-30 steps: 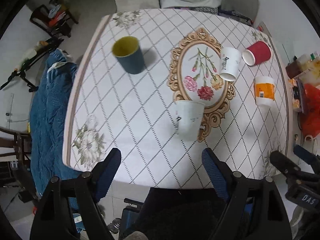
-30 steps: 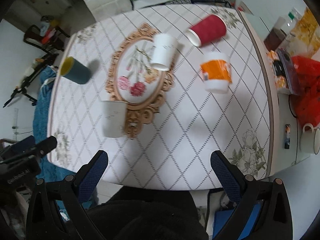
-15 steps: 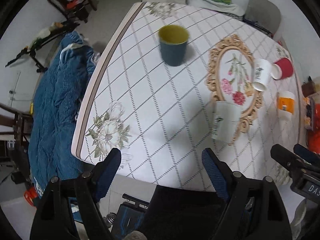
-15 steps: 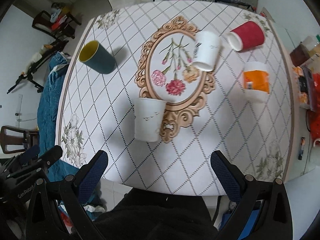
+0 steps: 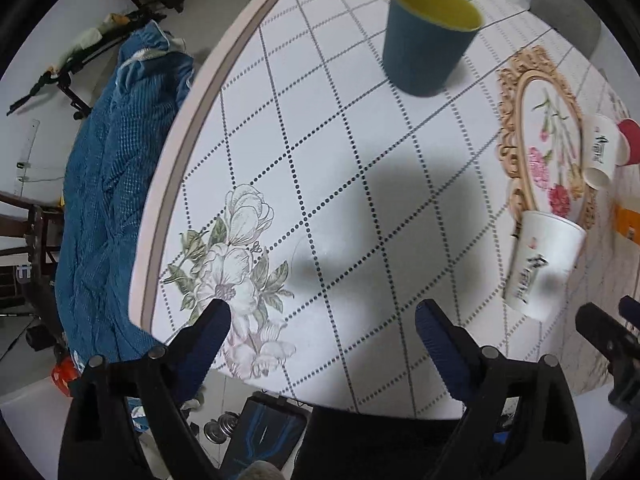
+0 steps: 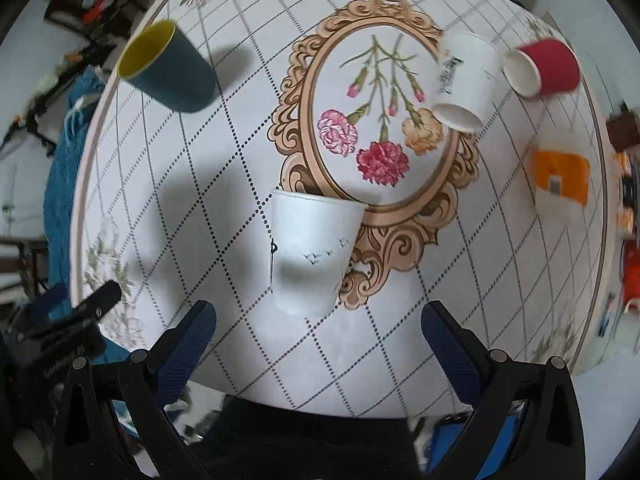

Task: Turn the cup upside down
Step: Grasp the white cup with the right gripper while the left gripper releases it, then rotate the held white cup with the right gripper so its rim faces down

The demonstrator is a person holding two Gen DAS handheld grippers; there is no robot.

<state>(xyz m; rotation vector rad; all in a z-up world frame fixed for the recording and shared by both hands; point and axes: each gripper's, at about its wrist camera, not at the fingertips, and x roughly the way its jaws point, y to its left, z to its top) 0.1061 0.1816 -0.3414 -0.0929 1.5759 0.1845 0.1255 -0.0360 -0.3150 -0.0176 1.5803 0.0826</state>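
Observation:
A dark blue cup with a yellow inside (image 5: 430,34) stands upright on the table's far left; it also shows in the right wrist view (image 6: 168,68). A white paper cup (image 6: 310,254) stands mouth-up just ahead of my right gripper (image 6: 318,330), which is open and empty; this cup also shows in the left wrist view (image 5: 540,264). My left gripper (image 5: 322,330) is open and empty over the table's near left corner, well short of the blue cup.
A second white cup (image 6: 462,82) and a red cup (image 6: 544,66) lie on their sides at the back right. An orange and white cup (image 6: 560,178) stands mouth-down at the right. A blue blanket (image 5: 104,184) hangs left of the table edge (image 5: 176,152).
Both grippers have moved forward and lower toward the table. The left view has swung left toward the blue cup; the near white cup now sits centred before the right gripper.

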